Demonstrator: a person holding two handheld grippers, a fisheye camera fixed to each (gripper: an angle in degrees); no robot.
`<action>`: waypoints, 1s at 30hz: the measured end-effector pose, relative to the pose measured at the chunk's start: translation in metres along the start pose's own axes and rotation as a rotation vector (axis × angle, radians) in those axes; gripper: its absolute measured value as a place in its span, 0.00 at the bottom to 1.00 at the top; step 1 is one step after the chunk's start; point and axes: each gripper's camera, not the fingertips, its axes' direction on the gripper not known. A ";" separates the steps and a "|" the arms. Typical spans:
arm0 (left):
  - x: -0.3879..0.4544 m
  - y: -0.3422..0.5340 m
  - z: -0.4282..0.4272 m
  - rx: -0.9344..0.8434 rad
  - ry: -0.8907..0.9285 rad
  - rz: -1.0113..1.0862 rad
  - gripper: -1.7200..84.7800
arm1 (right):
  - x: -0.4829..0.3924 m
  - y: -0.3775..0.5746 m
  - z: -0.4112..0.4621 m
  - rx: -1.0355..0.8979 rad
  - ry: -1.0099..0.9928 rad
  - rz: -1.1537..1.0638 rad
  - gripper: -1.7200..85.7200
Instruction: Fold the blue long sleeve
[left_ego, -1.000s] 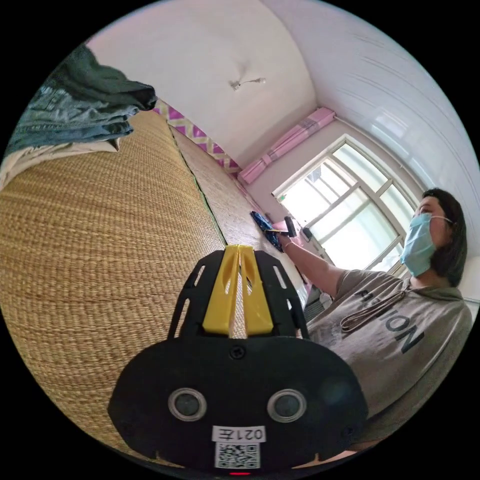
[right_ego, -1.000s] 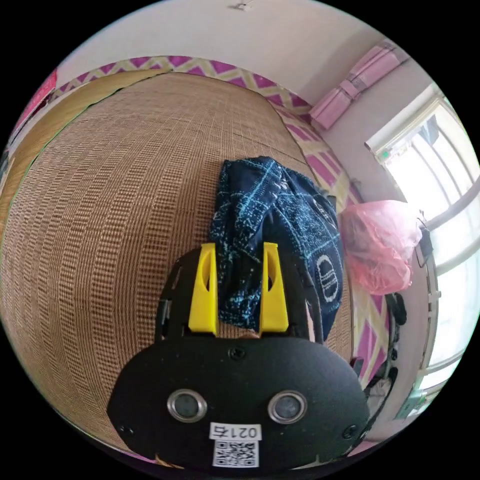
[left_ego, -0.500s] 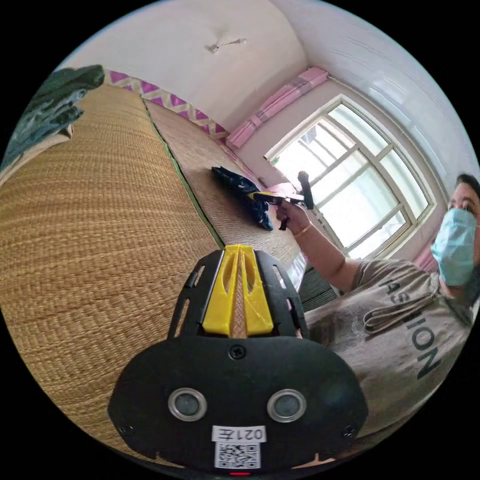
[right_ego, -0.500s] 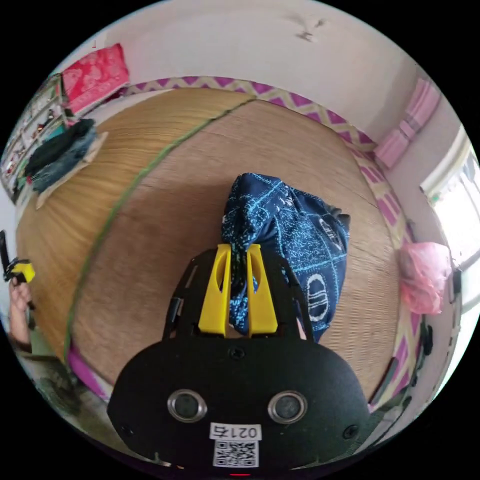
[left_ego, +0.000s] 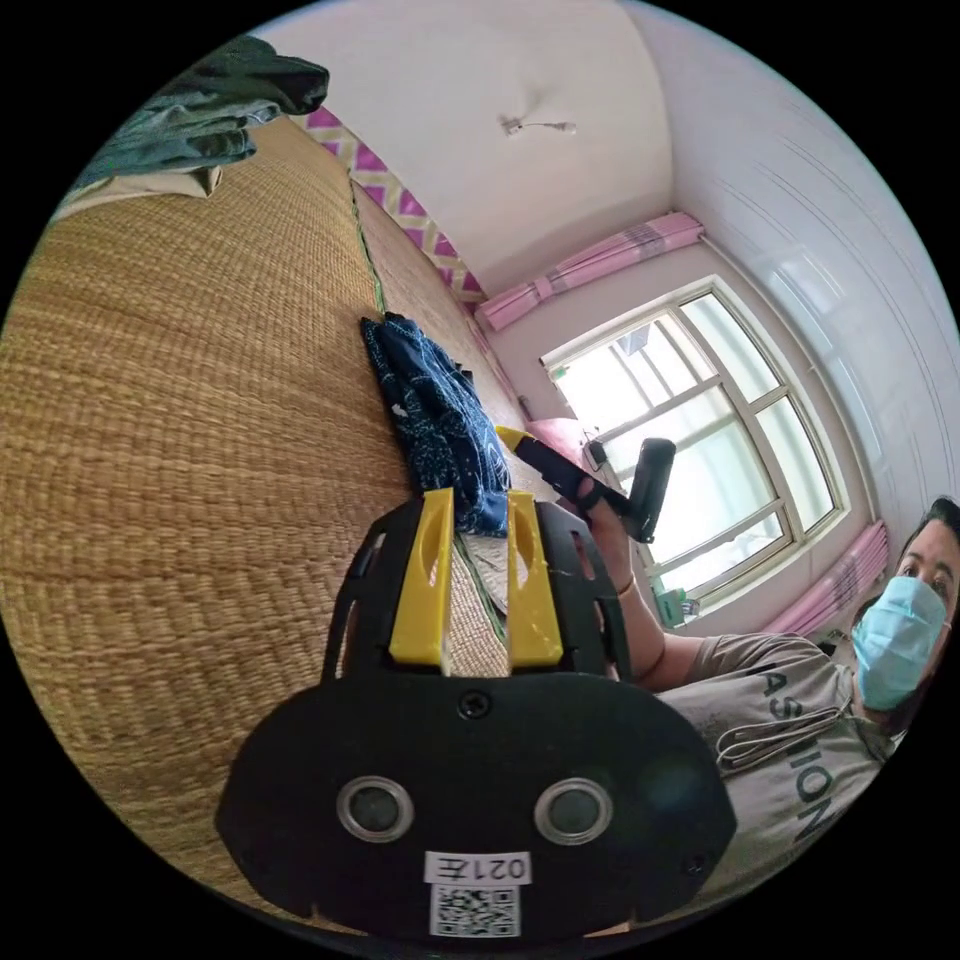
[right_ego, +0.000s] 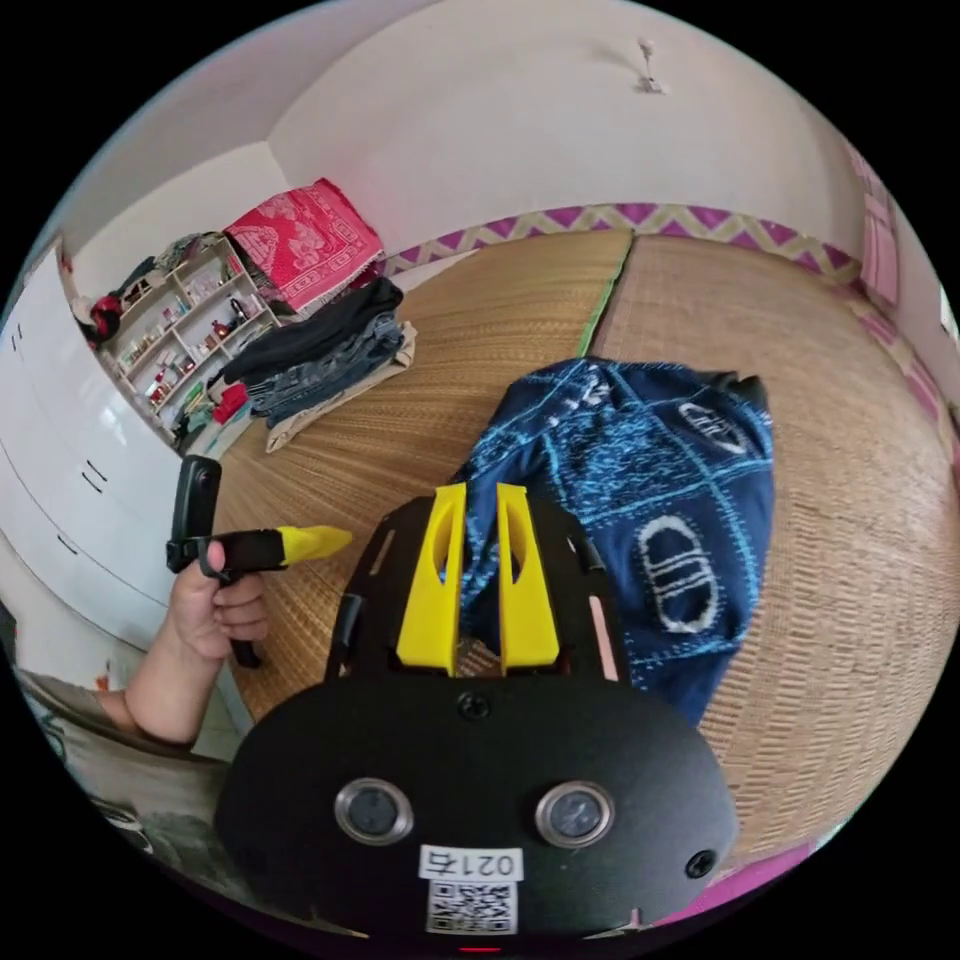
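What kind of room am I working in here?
Most likely a bedroom in a home. The blue long sleeve lies on a woven straw mat over a broad sleeping platform, with a stack of folded clothes at its far end and cluttered shelves by the wall.

A crumpled blue patterned long-sleeve shirt (right_ego: 640, 500) lies on a woven straw mat (right_ego: 860, 560), across the seam between two mat panels. The right gripper (right_ego: 478, 515) sits at the shirt's near edge, cloth between its jaws. The left gripper (right_ego: 330, 541) hangs to its left. Far left on the mat sits a stack of folded dark clothes (right_ego: 325, 350), with a cluttered white shelf unit (right_ego: 185, 330) beyond.
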 end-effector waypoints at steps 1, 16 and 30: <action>0.002 0.001 -0.001 0.002 -0.001 0.005 0.11 | 0.002 0.003 -0.004 0.013 0.026 -0.010 0.10; 0.030 0.011 0.004 -0.027 -0.026 0.052 0.10 | 0.092 0.066 0.034 0.053 -0.095 0.142 0.03; 0.019 -0.039 0.119 -0.245 -0.162 -0.035 0.07 | 0.443 0.244 -0.127 0.315 -0.291 0.684 0.02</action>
